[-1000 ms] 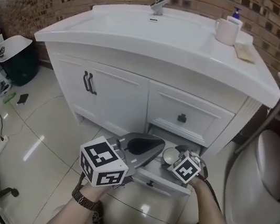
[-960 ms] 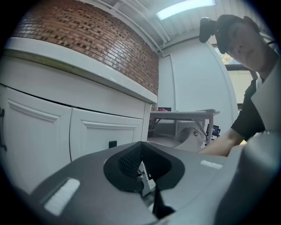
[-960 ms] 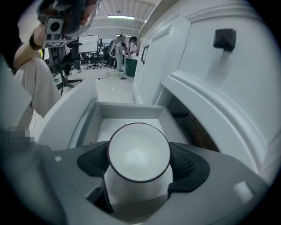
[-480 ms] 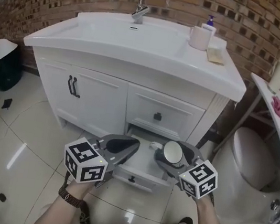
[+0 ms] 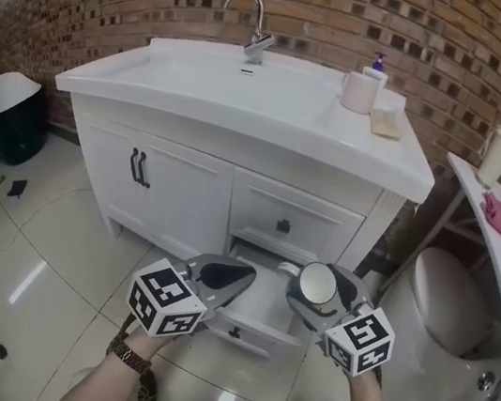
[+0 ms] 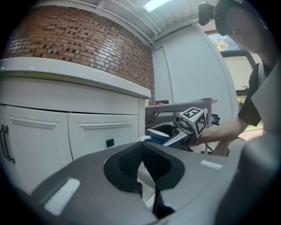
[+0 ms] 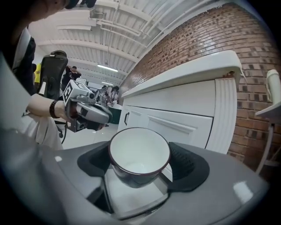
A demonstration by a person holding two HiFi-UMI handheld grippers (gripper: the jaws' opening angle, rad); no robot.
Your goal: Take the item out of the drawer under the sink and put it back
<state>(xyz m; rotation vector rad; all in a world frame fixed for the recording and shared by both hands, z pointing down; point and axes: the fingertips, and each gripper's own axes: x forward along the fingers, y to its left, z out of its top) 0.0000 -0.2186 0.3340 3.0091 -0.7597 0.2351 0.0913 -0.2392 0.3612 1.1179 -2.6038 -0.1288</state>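
- Your right gripper (image 7: 139, 163) clamps the white-lined cup (image 7: 139, 149).
- Your left gripper (image 6: 141, 163) is pinched together, empty.
- The head view adds the open drawer (image 5: 248, 316) beneath both.

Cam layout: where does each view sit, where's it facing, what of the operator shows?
Head view: on the head, facing down at the sink cabinet and open drawer; both forearms, left gripper, right gripper.
Left gripper view: along its shut jaws toward the cabinet front; the person's arm.
Right gripper view: along jaws clamping the cup; left wrist.
Shared: each gripper view sees the other gripper.
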